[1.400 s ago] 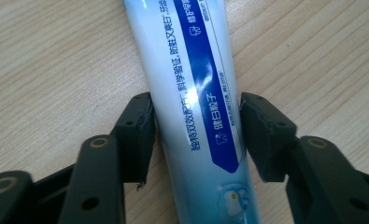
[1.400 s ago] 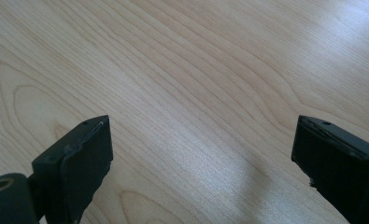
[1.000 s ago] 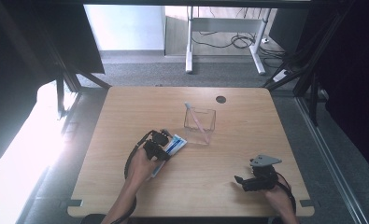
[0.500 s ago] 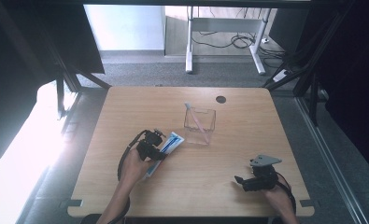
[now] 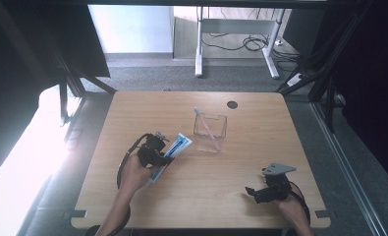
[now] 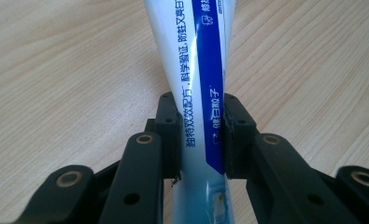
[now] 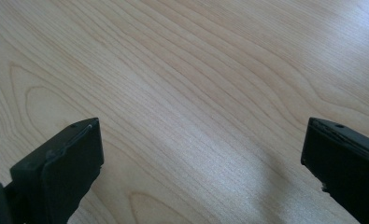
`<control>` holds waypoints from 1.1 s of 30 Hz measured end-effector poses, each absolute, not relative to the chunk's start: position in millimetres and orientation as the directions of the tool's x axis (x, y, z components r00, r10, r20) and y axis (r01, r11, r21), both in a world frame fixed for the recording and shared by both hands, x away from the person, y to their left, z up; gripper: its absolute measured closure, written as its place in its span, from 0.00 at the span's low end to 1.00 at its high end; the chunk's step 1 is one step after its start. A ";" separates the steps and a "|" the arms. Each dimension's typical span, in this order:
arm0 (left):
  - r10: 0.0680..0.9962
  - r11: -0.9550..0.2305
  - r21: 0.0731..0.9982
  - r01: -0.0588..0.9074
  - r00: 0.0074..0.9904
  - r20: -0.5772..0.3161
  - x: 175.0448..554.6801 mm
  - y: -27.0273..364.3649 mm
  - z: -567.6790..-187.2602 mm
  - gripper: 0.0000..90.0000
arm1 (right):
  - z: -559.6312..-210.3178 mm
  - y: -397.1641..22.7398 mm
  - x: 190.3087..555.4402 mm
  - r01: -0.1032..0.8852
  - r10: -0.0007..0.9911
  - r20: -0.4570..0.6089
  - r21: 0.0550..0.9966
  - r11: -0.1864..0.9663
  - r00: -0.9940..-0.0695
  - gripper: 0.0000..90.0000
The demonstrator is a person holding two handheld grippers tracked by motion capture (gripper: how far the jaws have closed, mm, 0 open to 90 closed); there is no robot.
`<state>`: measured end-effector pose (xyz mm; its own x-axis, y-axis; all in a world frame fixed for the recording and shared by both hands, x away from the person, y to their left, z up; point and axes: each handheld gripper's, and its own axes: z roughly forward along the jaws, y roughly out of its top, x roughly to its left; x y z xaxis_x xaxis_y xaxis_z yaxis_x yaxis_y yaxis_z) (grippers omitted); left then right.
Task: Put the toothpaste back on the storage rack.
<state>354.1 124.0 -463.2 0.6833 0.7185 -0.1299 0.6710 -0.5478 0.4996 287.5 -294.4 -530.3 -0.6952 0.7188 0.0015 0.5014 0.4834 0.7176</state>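
Observation:
A white and blue toothpaste tube (image 5: 176, 146) is clamped between the pads of my left gripper (image 5: 154, 151), left of the table's middle. In the left gripper view the tube (image 6: 198, 56) runs up between the two black jaws of the left gripper (image 6: 201, 116), over bare wood. A clear box (image 5: 210, 131) stands just right of the tube, with a thin pink stick (image 5: 205, 123) leaning in it. My right gripper (image 5: 253, 191) rests near the front right edge. Its jaws have just been opening, and in the right gripper view the right gripper (image 7: 201, 154) has only wood between them.
The wooden table (image 5: 132, 108) has a dark round hole (image 5: 232, 104) at its back right. A white desk frame (image 5: 231, 44) with cables stands on the floor beyond the table. Dark metal struts flank both sides.
My left gripper has shifted a little to the left and risen with the tube, whose far end now points higher in the picture. The right hand has stayed in place.

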 end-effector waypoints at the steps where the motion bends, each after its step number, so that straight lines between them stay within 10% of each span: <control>1: 0.717 -0.546 0.508 0.666 0.685 -0.129 353.5 124.7 -461.8 0.80 | -530.3 -294.4 287.5 0.502 0.719 0.006 0.719 0.480 -0.695 0.00; 33: 0.642 -0.538 0.659 0.526 0.762 -0.084 361.5 102.0 -402.1 0.80 | -531.9 -293.7 288.1 0.503 0.719 0.000 0.716 0.485 -0.695 0.00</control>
